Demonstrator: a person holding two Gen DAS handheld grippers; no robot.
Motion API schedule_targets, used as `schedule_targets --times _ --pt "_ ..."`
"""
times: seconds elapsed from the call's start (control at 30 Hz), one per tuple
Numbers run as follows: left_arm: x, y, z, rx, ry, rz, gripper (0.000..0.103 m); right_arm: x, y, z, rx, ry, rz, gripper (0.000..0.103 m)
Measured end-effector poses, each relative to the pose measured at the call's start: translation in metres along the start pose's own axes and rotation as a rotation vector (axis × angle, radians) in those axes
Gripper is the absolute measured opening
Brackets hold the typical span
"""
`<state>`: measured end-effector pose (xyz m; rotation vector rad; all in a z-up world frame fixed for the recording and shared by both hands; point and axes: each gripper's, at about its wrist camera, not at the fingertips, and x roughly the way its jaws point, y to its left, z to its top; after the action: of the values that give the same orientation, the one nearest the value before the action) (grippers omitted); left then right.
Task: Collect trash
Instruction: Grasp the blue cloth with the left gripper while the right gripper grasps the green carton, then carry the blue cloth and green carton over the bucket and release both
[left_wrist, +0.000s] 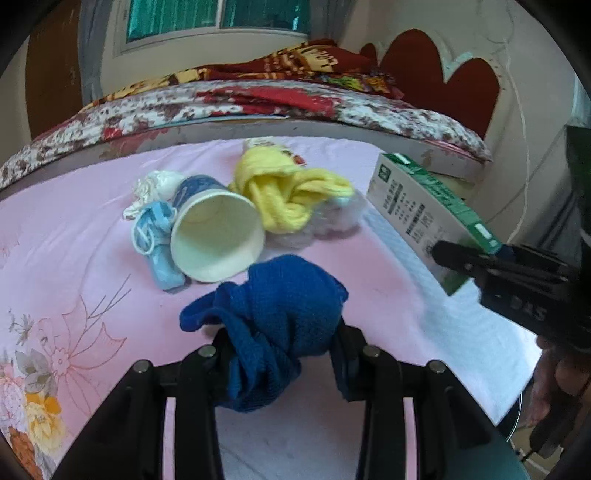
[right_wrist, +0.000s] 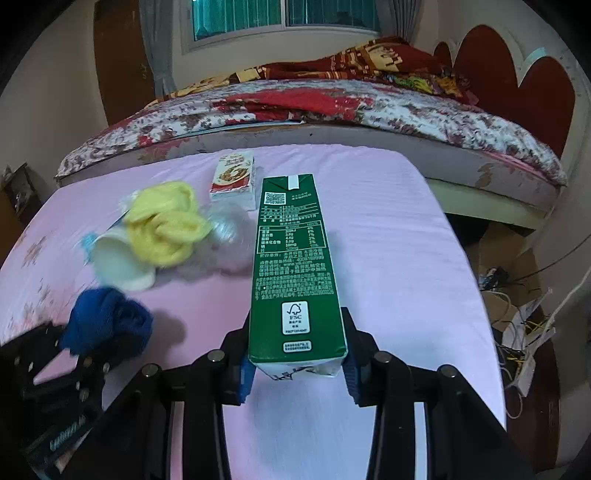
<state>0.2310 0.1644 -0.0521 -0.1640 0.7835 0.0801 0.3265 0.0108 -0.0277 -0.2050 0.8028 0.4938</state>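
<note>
Pickup step. Left tool (left_wrist: 280, 354) pinches blue cloth (left_wrist: 273, 310); right tool (right_wrist: 295, 354) clamps green carton (right_wrist: 293, 258) over pink tabletop (right_wrist: 399, 258) — next, carry both to a bin, unseen here.

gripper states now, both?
Left gripper: shut on blue sock.
Right gripper: shut on green carton.

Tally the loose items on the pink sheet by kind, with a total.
Knotted cloth bundles: 3, the dark blue knit one, the yellow one, the white one
Cartons and boxes: 2, the green drink carton, the small red-and-white box
Paper cups: 1
Light blue face masks: 1
Crumpled clear plastic: 1
Total: 8
</note>
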Motion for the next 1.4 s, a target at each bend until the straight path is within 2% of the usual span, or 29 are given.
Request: schedule_targets --times 0.27,0.77,0.9,1.03,1.4 --pt "-0.041 -0.024 -0.015 0.057 -0.039 -0.028 0.039 -0.087 -0.022 -0.047 0.026 -0.090 -0.034 0.041" --pt "-0.090 -0.097 -0.043 0.191 -0.084 -0.125 0.039 -0.208 -0.082 -0.137 0.095 -0.173 -0.120 0.041" --pt "-0.097 -0.115 -0.049 0.222 -0.086 -0.144 0.039 -0.227 -0.099 -0.151 0.146 -0.203 -0.137 0.041" --pt "-0.102 -0.131 -0.055 0.255 -0.093 -0.167 0.039 -0.240 -0.108 -0.165 0.145 -0.210 -0.163 0.041" --pt "-0.094 -0.198 -0.077 0.343 -0.049 -0.283 0.039 -0.247 -0.156 -0.217 0.240 -0.135 -0.239 0.041"
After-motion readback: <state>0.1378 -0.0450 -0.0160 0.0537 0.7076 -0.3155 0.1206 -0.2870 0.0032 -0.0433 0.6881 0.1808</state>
